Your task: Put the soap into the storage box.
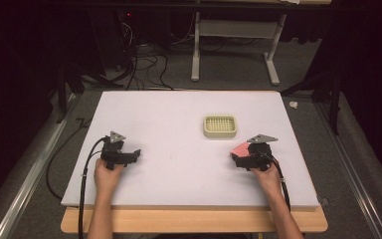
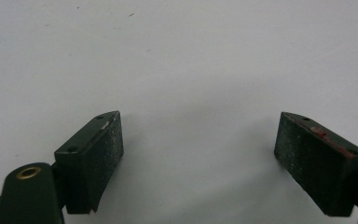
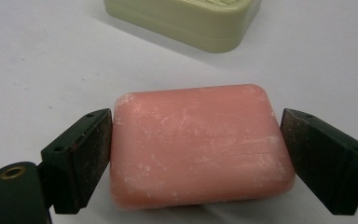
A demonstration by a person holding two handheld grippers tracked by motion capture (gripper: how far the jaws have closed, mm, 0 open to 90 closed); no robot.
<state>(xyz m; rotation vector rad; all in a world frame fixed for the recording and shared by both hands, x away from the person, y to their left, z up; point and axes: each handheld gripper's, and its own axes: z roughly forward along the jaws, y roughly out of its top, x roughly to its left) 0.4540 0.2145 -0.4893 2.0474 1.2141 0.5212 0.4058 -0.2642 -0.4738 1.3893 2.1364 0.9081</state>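
Pink and faintly scuffed with pale marks, a bar of soap [image 3: 200, 147] lies flat on the white table [image 1: 179, 164] between the two black jaws of the right tool [image 3: 196, 154]. In the right gripper view the left jaw's pad presses against the bar's short side, while the right jaw stands just at the opposite side, so close that contact cannot be told for certain; the jaws are spread to about the bar's full length. Beyond the soap, a little way off on the table, sits a pale yellow-green soap dish [image 3: 186, 21], only its near part showing in that view. From the high view the dish [image 1: 220, 126] has a gridded top and lies right of the table's middle, with the right tool [image 1: 238, 155] near it toward the person's side and the soap [image 1: 240, 149] showing as a pink patch at the tool's front. The right hand [image 1: 265, 172] grips that tool from behind, a cable trailing back along the forearm. The left tool [image 1: 137, 153] rests low over the table's left part, well apart from soap and dish, held by the left hand [image 1: 107, 174]. In the left gripper view its jaws stand wide apart with nothing between them, only bare white table [image 2: 191, 70] beneath.
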